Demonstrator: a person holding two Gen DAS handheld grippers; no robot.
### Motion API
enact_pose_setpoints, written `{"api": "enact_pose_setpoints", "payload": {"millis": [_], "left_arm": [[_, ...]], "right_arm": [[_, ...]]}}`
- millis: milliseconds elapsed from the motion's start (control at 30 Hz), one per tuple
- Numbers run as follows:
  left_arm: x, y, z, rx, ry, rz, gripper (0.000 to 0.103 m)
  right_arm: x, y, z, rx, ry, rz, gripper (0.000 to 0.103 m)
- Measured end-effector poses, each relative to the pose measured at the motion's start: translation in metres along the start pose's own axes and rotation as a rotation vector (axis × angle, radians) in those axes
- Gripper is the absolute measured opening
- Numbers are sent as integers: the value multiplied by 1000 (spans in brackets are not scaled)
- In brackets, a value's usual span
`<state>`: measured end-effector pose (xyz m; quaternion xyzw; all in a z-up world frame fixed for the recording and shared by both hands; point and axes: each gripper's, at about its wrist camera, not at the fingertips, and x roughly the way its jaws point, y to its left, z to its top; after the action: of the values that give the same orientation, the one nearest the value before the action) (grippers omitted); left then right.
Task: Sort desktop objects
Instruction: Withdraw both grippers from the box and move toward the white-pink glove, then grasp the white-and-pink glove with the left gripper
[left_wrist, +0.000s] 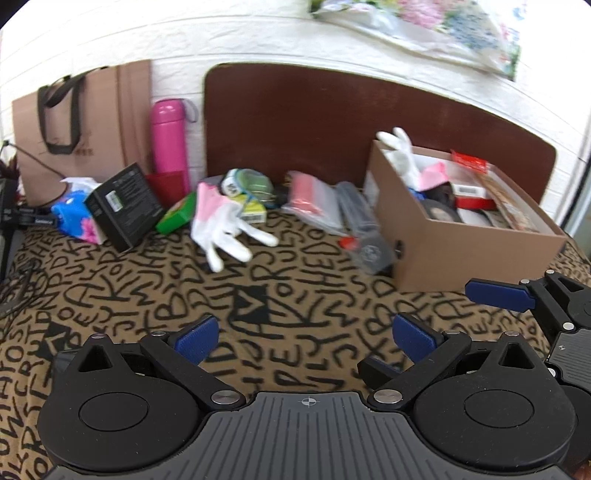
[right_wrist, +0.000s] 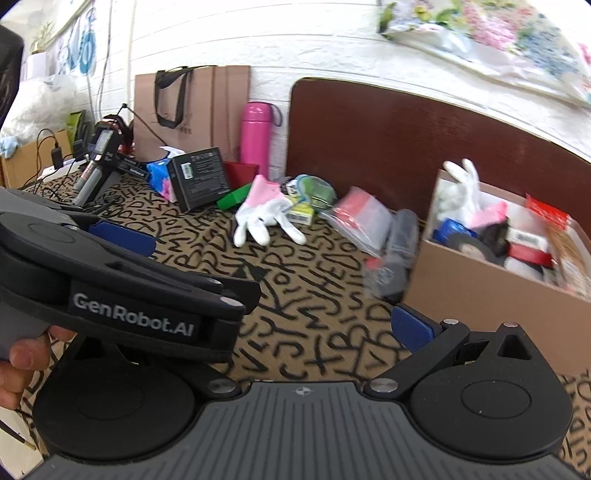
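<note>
A white and pink glove (left_wrist: 221, 225) lies on the patterned tablecloth (left_wrist: 280, 295), also seen in the right wrist view (right_wrist: 266, 214). A brown cardboard box (left_wrist: 461, 236) at the right holds a second glove (left_wrist: 402, 151) and several items; it shows in the right wrist view (right_wrist: 480, 291). My left gripper (left_wrist: 306, 334) is open and empty, low over the cloth in front of the clutter. My right gripper (right_wrist: 317, 325) is open and empty; its left finger is hidden behind the left gripper's body (right_wrist: 122, 280). A plastic bag with a red item (left_wrist: 314, 206) and a dark packet (left_wrist: 365, 236) lie beside the box.
A black box (left_wrist: 125, 206), blue tissue pack (left_wrist: 74, 214), green box (left_wrist: 177, 214), pink bottle (left_wrist: 170, 136) and paper bag (left_wrist: 81, 125) stand at the back left. A dark wooden board (left_wrist: 332, 118) leans on the white wall. Cables and devices (right_wrist: 96, 155) sit far left.
</note>
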<state>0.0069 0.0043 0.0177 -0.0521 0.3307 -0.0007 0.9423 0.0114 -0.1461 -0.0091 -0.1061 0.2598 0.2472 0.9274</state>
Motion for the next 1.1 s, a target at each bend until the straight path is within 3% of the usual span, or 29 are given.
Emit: {"api": "enact_pose_setpoints", "payload": {"millis": [400, 733, 1100], "left_arm": [[41, 69, 24, -77, 10, 70, 103], [95, 102, 46, -129, 33, 47, 103], [155, 119, 68, -139, 67, 20, 94]], "right_arm": [[67, 15, 27, -32, 7, 28, 103], [130, 15, 41, -22, 34, 57, 103], [195, 4, 51, -28, 38, 111, 102]]}}
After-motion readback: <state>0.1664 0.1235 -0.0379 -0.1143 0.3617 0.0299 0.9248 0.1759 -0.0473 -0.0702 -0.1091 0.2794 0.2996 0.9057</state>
